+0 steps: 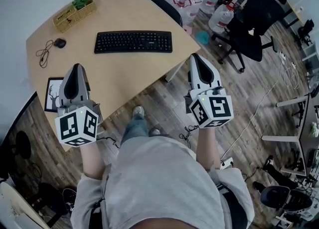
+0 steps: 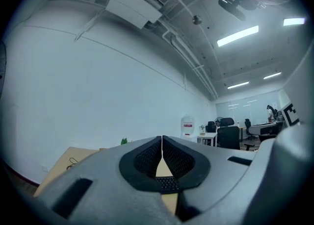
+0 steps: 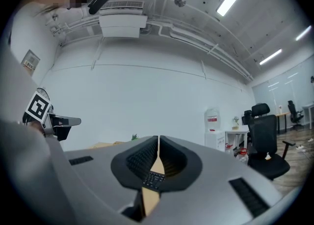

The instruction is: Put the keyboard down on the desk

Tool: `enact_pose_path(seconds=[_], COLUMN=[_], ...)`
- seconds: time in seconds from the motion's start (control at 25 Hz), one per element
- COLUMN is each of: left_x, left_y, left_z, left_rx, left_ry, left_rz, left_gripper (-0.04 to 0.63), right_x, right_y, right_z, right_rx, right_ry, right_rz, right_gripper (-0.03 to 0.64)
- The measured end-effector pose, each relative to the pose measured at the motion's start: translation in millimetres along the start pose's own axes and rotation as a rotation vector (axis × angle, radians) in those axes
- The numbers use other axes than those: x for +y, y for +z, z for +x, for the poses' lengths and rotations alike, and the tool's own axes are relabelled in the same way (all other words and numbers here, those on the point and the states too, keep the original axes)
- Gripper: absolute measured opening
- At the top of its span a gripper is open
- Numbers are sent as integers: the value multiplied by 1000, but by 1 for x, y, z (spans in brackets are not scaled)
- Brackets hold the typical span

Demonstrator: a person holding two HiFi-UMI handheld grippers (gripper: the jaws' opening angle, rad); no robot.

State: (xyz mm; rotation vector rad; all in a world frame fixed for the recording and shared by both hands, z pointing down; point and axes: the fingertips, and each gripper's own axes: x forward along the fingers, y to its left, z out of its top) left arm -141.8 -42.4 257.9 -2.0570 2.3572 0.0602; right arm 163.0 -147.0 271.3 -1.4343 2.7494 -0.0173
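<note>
A black keyboard (image 1: 133,42) lies flat on the wooden desk (image 1: 114,76), near its far edge, with nothing touching it. My left gripper (image 1: 76,72) hovers over the desk's near left part, well short of the keyboard, shut and empty. My right gripper (image 1: 198,60) hangs just off the desk's right edge above the floor, also shut and empty. In the left gripper view a slice of the keyboard (image 2: 168,184) shows below the closed left gripper (image 2: 162,140). The right gripper view likewise shows the keyboard (image 3: 154,179) under the closed right gripper (image 3: 158,143).
On the desk stand a basket with a green plant (image 1: 76,11), a mouse with its cable (image 1: 59,43) and a framed picture (image 1: 51,94) at the left edge. Black office chairs (image 1: 251,26) and water bottles (image 1: 219,11) crowd the floor on the right.
</note>
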Motion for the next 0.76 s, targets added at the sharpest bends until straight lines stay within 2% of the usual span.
enact_pose_path(seconds=[0.36,0.76], left_x=[0,-8], left_y=[9,16], left_z=[-22,-18], left_rx=[-28,-35], left_ry=[16,20], left_rz=[-13,-12], left_gripper=[12,12], right_x=[9,0], right_y=[6,11], right_z=[-17,-18], right_rx=[-18,-31], right_ry=[9,6], right_rz=[3,11], right_gripper=[15,15])
